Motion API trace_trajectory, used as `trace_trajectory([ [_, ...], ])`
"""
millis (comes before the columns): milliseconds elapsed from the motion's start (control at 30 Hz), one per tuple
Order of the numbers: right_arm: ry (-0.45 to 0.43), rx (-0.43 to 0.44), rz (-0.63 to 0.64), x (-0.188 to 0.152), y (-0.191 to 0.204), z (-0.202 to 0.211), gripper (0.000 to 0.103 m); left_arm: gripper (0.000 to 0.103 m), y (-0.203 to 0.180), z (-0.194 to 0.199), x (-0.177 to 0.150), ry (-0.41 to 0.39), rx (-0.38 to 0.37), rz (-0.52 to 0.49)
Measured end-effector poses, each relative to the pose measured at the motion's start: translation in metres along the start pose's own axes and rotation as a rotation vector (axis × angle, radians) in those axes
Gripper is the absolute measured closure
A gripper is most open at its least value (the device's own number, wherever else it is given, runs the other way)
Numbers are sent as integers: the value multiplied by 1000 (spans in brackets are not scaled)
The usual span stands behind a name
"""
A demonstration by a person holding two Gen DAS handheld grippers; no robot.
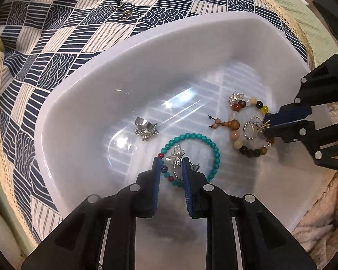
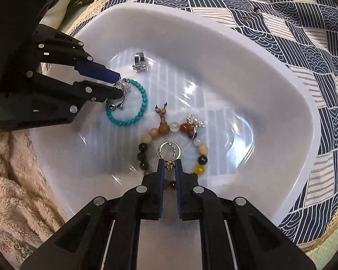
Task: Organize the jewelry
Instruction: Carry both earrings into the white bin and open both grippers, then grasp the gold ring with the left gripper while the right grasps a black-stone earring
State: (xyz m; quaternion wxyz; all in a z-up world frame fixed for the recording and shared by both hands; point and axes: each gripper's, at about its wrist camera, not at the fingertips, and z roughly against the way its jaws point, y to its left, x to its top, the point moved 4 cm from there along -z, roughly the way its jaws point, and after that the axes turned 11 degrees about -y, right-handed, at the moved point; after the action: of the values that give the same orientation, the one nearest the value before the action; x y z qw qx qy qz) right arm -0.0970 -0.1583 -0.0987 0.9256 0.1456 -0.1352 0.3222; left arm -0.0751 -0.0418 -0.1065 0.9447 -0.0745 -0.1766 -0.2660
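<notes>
Two grippers (left (image 1: 170, 157), right (image 2: 169, 164)), two bracelets.

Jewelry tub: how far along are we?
Already in the white tub: turquoise bracelet, mixed-bead bracelet, silver ring. In hand: left gripper pinches a silver earring; right gripper pinches a gold ring. Left: small pieces on the cloth.

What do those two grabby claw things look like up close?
Both look alike. The left gripper and the right gripper are chunky black plastic with angular arms and triangle-shaped cut-outs. Each has two flat fingers lined with blue ridged pads, and small round silver discs dot the black parts. No cables or sleeves show.
</notes>
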Motion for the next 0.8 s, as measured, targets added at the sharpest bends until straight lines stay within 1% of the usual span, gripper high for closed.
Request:
trace_trajectory([
  [100,-12,-4,0,0,2,6,91,84,-1,3,0,-7,8,-9],
  [133,-20,-6,0,-1,2,9,86,83,-1,5,0,-10,3,-7],
  [167,-31,-10,-2,2,-1,11,76,81,-1,7,0,-13,-2,-4],
  [233,-72,-15,-2,5,-7,21,64,74,-1,15,1,-35,-14,-2],
  [300,-97,-8,-16,10,-10,30,64,62,-3,23,1,-64,-14,-2],
  [400,-175,-11,-42,20,-18,49,62,59,0,39,8,-114,-28,17],
  [433,-226,-27,-63,26,-24,59,56,58,3,45,12,-132,-30,32],
  [467,-256,-39,-78,31,-26,63,47,55,8,48,16,-145,-29,43],
  [500,-298,-60,-103,38,-36,71,42,51,13,51,20,-159,-22,58],
  [533,-328,-74,-126,41,-44,78,36,49,19,54,25,-176,-12,82],
  [567,-344,-81,-150,45,-50,81,32,45,22,56,30,-184,-8,98],
  [600,-346,-82,-173,50,-55,80,30,39,28,57,33,-194,-6,120],
  [633,-342,-83,-198,54,-62,79,27,38,34,57,36,-202,-10,148],
  [667,-340,-90,-225,57,-70,77,27,38,38,55,39,-205,-8,170],
  [733,-332,-105,-262,63,-82,71,27,37,48,49,50,-209,20,205],
  [800,-334,-105,-297,65,-91,69,27,35,55,48,54,-209,-4,237],
])
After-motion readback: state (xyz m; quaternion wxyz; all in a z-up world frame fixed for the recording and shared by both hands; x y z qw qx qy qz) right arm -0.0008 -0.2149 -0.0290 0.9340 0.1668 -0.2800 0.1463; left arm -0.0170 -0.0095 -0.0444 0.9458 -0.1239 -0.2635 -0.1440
